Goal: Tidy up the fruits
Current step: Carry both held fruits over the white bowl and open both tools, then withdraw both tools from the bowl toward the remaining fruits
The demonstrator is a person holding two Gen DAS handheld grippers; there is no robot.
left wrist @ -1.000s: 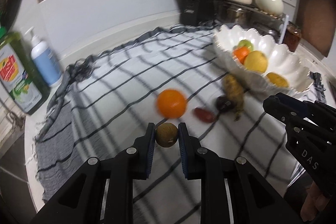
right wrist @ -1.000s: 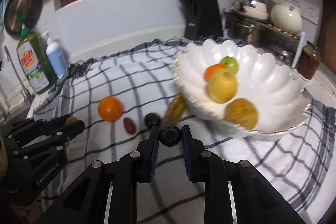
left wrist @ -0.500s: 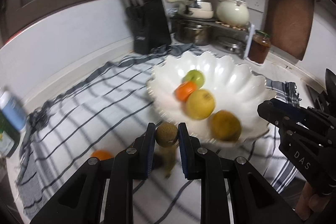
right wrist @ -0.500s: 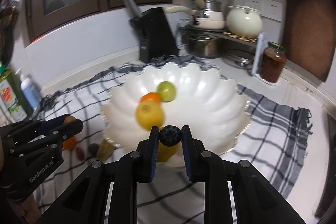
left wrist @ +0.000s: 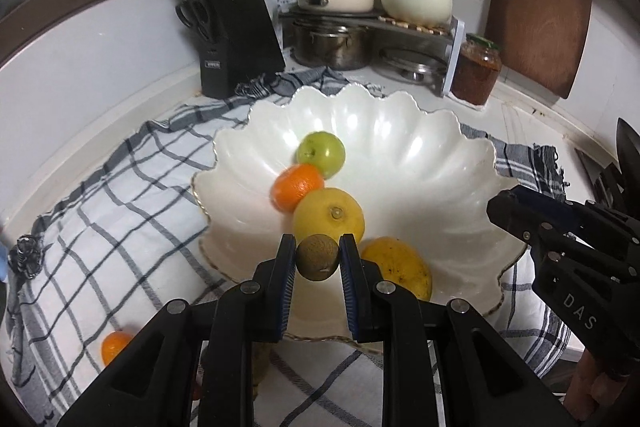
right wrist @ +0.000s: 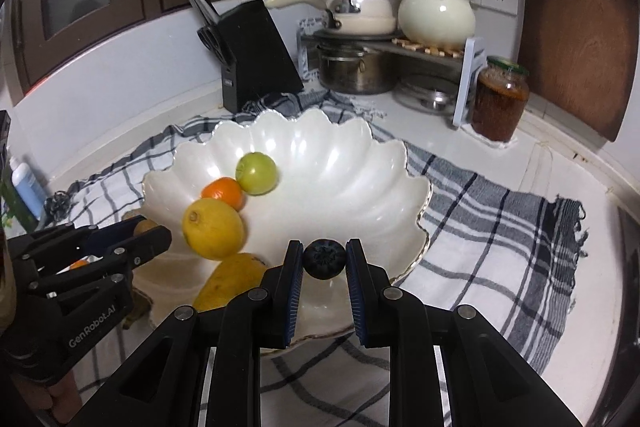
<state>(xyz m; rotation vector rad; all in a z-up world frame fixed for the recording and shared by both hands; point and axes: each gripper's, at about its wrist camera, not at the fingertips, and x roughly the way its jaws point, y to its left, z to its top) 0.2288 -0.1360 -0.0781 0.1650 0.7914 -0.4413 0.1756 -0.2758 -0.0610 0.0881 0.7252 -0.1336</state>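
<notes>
The left hand-held gripper (left wrist: 318, 261) pinches a small brown fruit (left wrist: 318, 258) and the right hand-held gripper (right wrist: 324, 261) pinches a dark berry (right wrist: 324, 259), both above the white bowl (left wrist: 420, 131), probably to drop them in.

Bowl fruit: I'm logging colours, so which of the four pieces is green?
The round green fruit, farthest back in the white bowl. The others are an orange one and two yellow ones.

A white scalloped bowl (left wrist: 460, 163) holds 4 fruits: green apple (left wrist: 321, 153), tangerine (left wrist: 297, 186), lemon (left wrist: 328, 215), mango (left wrist: 398, 267).
</notes>
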